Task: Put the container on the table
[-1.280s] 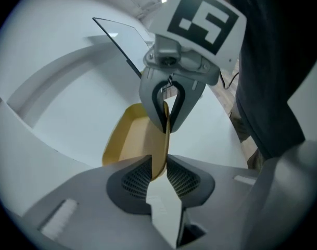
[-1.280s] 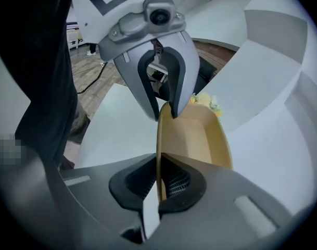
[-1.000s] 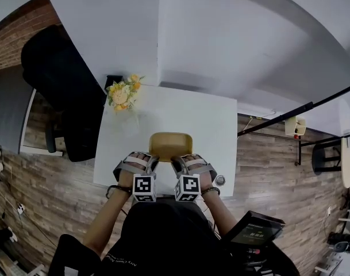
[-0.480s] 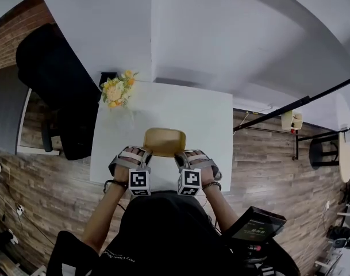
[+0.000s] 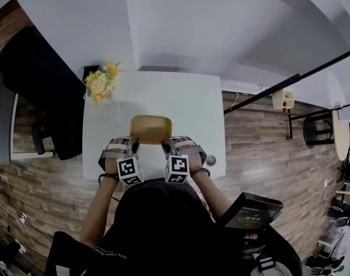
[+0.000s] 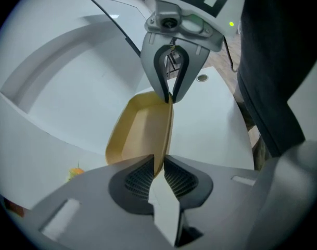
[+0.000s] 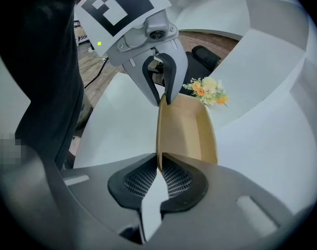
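The main change is at your left tool (image 6: 158,163): its jaws have just been opening. The near wall of the container (image 5: 150,129) is still between them. For the rest, the head view shows the same arrangement as 1 second ago, with the tan container just ahead of both tools, 1 tool at each near corner.

I judge this to mean that the placing is almost finished. The container seems to be down on the white desk (image 5: 186,102), or very close to it, though no view shows the contact clearly. You have started to let go on the left side.

Left tool: the jaws are only a little apart, with a gap slightly wider than the thin wall. The pads (image 6: 140,178) no longer seem to press on it.

Right tool (image 7: 159,160): the jaws are nearly together and clamp the other near corner of the rim. This side carries the hold now.

The flowers (image 5: 99,82) are well beyond your left tool, and a small round thing (image 5: 210,160) lies just beside your right tool. Neither is touching the container.
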The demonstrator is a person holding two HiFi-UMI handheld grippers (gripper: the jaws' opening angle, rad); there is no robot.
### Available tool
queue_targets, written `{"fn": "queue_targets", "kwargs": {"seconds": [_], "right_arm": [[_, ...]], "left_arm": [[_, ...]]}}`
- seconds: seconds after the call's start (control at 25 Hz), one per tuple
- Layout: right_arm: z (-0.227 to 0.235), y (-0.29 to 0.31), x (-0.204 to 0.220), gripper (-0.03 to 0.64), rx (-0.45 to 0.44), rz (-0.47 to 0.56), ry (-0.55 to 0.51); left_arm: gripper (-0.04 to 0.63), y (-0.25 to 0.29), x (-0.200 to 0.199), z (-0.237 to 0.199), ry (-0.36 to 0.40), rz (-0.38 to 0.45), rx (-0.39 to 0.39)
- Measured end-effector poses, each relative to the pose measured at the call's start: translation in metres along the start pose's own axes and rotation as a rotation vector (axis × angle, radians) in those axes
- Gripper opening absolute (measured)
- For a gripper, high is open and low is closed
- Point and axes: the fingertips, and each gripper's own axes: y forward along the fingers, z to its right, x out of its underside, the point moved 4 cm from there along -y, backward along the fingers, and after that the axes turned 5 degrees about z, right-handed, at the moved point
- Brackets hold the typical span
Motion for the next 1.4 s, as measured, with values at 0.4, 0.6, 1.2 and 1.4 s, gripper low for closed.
{"fn": "queue_targets", "kwargs": {"seconds": [0.4,0.6,1.2,1.4], "right_arm": [[0.013,0.007,-0.005,0.049,0.073,0.004,0.125],[0.013,0.014,-0.003,0.048,0.054,-0.002,0.14],[0.066,0.041,0.008,0.049,0.083,-0.022,0.148],[0.096,0.058,0.014,0.048,0.1,-0.039,0.128]], "left_arm": [[0.067,0.008,0.008,-0.006,-0.241,0.009,-0.014],[0.075,0.013,0.013,-0.007,-0.287,0.025,-0.008],[0.078,0.053,0.021,-0.057,-0.304,0.042,-0.012],[0.08,0.074,0.024,-0.084,-0.329,0.038,-0.018]]}}
